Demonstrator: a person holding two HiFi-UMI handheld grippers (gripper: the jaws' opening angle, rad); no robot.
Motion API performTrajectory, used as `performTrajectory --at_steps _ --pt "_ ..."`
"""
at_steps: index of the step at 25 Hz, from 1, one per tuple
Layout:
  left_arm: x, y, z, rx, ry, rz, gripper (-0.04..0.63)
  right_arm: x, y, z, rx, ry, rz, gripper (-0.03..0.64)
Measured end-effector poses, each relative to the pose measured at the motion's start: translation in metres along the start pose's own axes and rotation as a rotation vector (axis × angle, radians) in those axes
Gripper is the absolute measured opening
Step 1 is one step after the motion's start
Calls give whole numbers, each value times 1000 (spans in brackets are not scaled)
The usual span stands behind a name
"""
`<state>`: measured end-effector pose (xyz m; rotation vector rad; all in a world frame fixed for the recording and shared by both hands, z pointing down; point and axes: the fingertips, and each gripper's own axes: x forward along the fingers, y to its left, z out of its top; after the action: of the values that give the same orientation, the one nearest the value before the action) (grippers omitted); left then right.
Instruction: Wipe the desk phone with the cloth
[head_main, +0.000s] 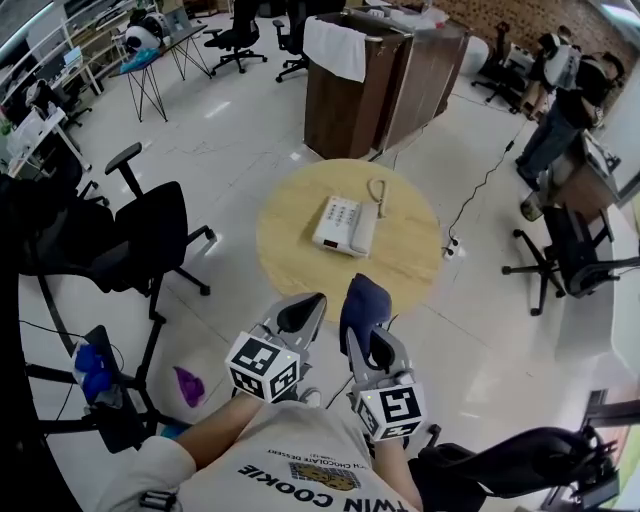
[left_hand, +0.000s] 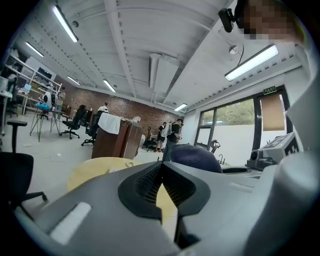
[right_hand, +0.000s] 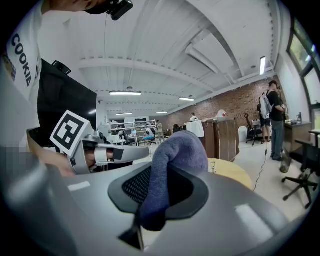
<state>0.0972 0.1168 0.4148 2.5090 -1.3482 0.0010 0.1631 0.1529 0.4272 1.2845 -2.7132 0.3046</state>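
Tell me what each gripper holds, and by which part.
Right gripper clamps the blue cloth near its lower end; the rest bulges above. Left gripper: shut, empty.

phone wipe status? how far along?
Done: the blue cloth is clamped in the right tool. In hand: both tools hang short of the round table; the left tool is shut and empty. Left: all the wiping. Nothing touches the desk phone on that table.
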Motion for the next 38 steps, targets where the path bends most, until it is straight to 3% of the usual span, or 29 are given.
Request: performTrajectory --at_steps 23,28,33,38 --pt "127 127 31 -55 47 -121 -9 172 -67 25 -48 128 -45 67" --pt "141 151 33 -59 53 -143 -9 215 -90 28 -134 188 -53 68" --pt "148 172 28 -54 67 -158 -9 261 -121 30 -285 263 -76 67" --pt "147 192 25 -54 70 -154 -9 312 -144 23 -412 359 -24 67"
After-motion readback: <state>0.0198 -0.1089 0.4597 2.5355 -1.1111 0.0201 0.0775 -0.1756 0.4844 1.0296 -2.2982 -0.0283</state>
